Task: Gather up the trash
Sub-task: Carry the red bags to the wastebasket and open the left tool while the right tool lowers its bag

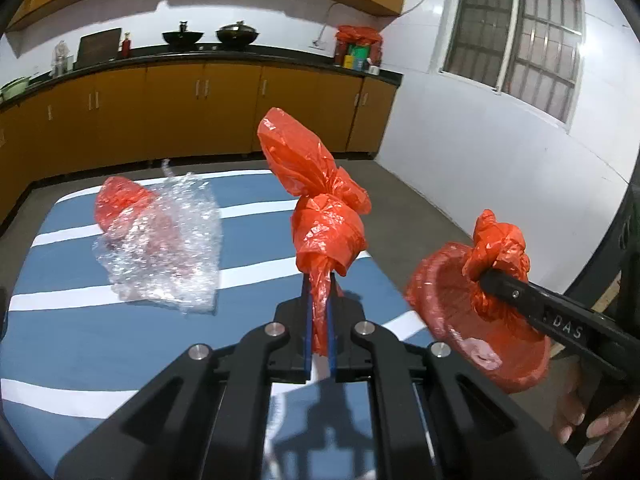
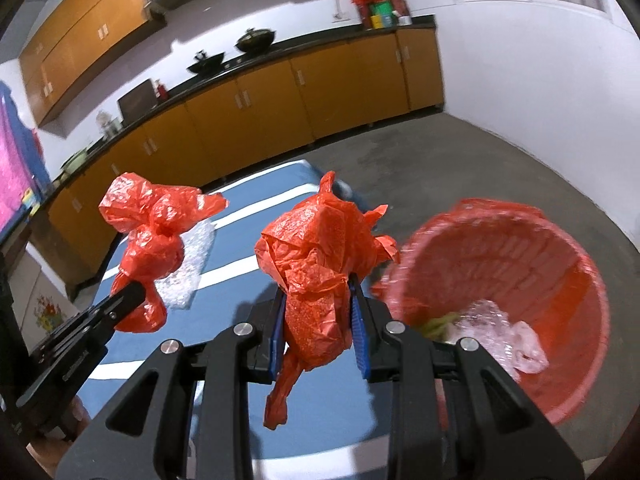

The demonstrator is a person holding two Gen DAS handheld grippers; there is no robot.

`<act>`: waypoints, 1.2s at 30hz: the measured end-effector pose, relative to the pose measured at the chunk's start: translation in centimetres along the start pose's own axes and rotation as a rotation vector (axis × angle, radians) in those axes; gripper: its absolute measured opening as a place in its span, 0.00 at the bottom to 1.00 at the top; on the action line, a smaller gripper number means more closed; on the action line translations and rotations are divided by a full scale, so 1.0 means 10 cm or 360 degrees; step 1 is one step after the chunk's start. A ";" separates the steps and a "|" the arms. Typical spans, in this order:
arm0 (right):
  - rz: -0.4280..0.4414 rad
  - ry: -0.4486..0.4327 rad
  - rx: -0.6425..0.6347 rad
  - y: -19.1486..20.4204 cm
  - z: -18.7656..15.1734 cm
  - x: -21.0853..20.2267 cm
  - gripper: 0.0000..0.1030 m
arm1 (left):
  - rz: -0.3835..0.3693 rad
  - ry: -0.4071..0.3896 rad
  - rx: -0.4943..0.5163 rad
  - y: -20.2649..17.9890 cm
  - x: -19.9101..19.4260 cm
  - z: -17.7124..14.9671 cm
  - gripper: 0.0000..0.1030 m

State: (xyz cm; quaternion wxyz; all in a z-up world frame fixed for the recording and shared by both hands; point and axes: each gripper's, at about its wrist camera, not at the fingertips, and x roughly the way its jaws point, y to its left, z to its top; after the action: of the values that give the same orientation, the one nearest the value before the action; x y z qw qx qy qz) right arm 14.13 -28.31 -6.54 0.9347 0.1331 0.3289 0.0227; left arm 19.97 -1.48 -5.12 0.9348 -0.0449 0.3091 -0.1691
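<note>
Kitchen cabinets in orange-yellow wood [image 1: 208,92] run under a black counter [image 1: 240,54] at the back, and in front of them lies a blue cloth with white stripes [image 1: 80,340] over a table. On the cloth rests a crumpled sheet of clear bubble wrap [image 1: 168,252], with a lump of red plastic film [image 1: 120,200] partly beneath its far edge. The left gripper [image 1: 319,280] has its blue-padded fingers closed on the twisted neck of a knotted red plastic bag [image 1: 320,208], which stands up above the fingertips. The right gripper [image 2: 318,300] clamps a second crumpled red plastic bundle [image 2: 320,264], with a thin tail hanging below the pads. Just beside the right gripper, off the table's edge, a round red plastic basket [image 2: 560,280] lined with red film is tilted toward the camera; clear plastic scraps [image 2: 504,336] and something green lie in its bottom.
</note>
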 end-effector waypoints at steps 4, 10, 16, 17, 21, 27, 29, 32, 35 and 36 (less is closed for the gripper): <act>-0.0055 -0.0040 0.0062 -0.23 -0.01 -0.16 0.28 | -0.0053 -0.0006 0.0019 -0.18 -0.04 0.01 0.07; -0.0125 -0.0090 0.0152 -0.54 -0.03 -0.34 0.28 | -0.0132 -0.0004 0.0063 -0.41 -0.06 0.02 0.07; -0.0185 -0.0121 0.0215 -0.77 -0.06 -0.48 0.28 | -0.0207 0.0016 0.0097 -0.66 -0.01 0.01 0.07; -0.0193 -0.0124 0.0223 -0.80 -0.07 -0.49 0.28 | -0.0221 0.0020 0.0108 -0.72 0.00 0.01 0.07; -0.0230 -0.0136 0.0247 -0.89 -0.08 -0.54 0.28 | -0.0265 0.0035 0.0140 -0.88 0.06 0.01 0.07; -0.0321 -0.0174 0.0269 -1.02 -0.08 -0.65 0.28 | -0.0371 0.0080 0.0143 -1.12 0.18 0.01 0.07; -0.0348 -0.0190 0.0278 -1.06 -0.07 -0.69 0.28 | -0.0405 0.0090 0.0149 -1.20 0.20 0.01 0.07; -0.0382 -0.0204 0.0277 -1.12 -0.06 -0.75 0.28 | -0.0459 0.0096 0.0166 -1.33 0.25 0.03 0.07; -0.0420 -0.0205 0.0253 -1.13 -0.02 -0.75 0.28 | -0.0495 0.0112 0.0175 -1.44 0.32 0.04 0.07; -0.0429 -0.0201 0.0245 -1.14 -0.02 -0.75 0.28 | -0.0502 0.0118 0.0178 -1.46 0.34 0.05 0.07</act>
State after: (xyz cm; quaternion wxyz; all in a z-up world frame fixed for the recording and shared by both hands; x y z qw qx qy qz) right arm 7.65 -40.21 -5.10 0.9351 0.1602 0.2850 -0.1366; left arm 18.58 -16.36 -3.91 0.8856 -0.0343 0.3227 -0.3323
